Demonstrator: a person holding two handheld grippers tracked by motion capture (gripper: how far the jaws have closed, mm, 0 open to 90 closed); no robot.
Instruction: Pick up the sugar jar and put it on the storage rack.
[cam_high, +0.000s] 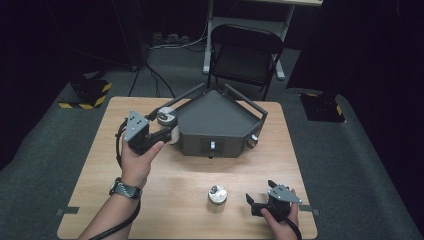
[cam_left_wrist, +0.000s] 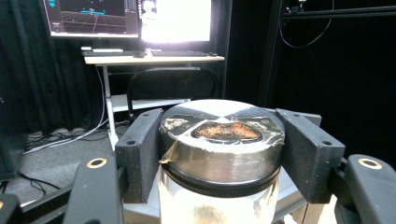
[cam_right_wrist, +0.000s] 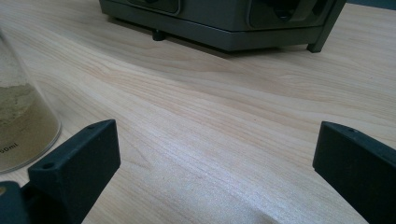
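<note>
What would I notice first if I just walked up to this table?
Probably the jar with a shiny taped lid, squeezed between the left gripper's black jaws beside the big grey angular box at the table's far side. A second jar stands near the front edge, close to the right gripper, whose jaws gape wide.

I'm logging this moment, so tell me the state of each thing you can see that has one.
Left gripper: shut on the lidded jar, held upright beside the grey machine.
Lidded jar: lid on, taped over, lifted off the table.
Right gripper: open, nothing between its jaws, low over the table.
Second jar: standing upright on the table, partly filled with powder.
Grey machine: resting on the table.
Folding chair: unfolded, unoccupied.
</note>
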